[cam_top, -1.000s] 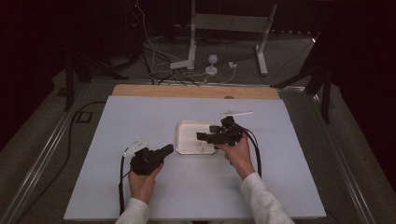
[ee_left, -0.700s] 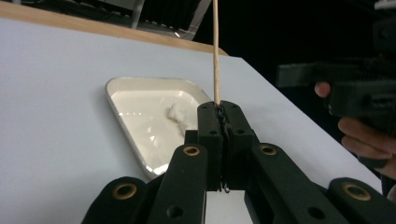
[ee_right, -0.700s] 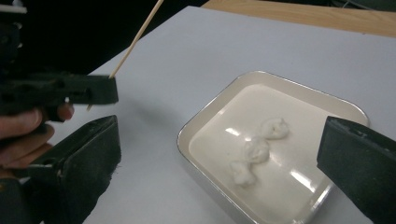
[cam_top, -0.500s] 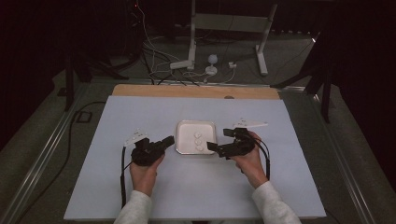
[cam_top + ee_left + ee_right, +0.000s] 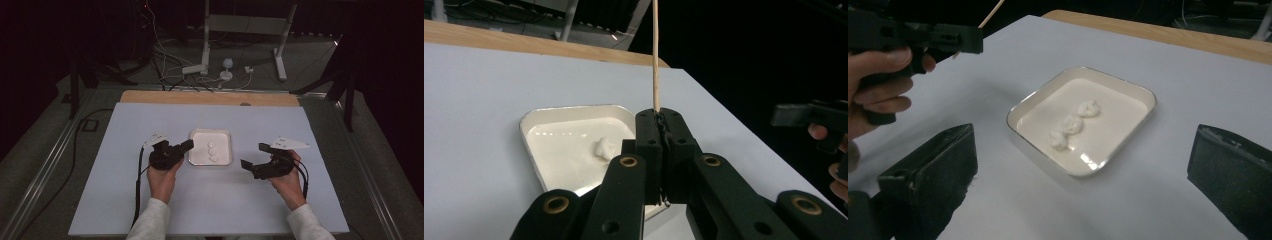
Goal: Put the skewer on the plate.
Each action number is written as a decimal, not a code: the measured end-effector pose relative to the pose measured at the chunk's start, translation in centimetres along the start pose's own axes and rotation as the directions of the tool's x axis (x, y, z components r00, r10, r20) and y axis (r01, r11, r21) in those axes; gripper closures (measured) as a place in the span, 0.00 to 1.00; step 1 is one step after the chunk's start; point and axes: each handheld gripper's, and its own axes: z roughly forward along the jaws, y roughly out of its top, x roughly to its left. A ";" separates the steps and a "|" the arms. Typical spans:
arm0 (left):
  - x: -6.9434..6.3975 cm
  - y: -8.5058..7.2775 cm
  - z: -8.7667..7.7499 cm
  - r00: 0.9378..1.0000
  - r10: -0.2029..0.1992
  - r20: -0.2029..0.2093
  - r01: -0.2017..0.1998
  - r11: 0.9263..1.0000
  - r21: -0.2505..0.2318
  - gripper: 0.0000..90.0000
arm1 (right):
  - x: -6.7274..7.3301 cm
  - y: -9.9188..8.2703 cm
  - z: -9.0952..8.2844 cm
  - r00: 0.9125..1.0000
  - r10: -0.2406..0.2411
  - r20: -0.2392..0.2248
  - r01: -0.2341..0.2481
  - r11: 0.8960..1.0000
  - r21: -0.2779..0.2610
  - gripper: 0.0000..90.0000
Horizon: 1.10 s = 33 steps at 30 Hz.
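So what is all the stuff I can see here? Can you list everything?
tray: one, white, square, middle of the table between the two grippers
white lumps: three, white, in a row inside the tray
wooden stick: one, pale wood, thin, clamped in the left gripper, sticking up
table: one, pale blue-grey top with a wooden strip along the far edge
stand: one, pale metal, on the floor behind the table
cables: several, dark and white, on the floor behind the table
left gripper: one, black, left of the tray, shut on the stick
right gripper: one, black, right of the tray, open, nothing in it
hands: two, one on each gripper, pale sleeves
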 end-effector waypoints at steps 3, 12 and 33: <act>0.1 0.1 0.4 1.000 -0.011 -0.004 0.011 1.000 0.002 0.99 | -0.3 -0.5 -1.0 1.000 -0.008 0.024 0.008 1.000 -0.003 0.00; 0.5 0.1 1.3 0.999 -0.027 -0.033 0.027 0.999 0.017 0.99 | -0.8 -2.4 -2.8 0.998 -0.016 0.065 0.017 1.000 -0.007 0.00; 0.4 -0.7 5.0 0.992 -0.025 -0.127 0.036 0.996 0.084 0.99 | -1.7 -5.2 -6.4 0.988 0.022 0.153 -0.014 0.998 -0.055 0.00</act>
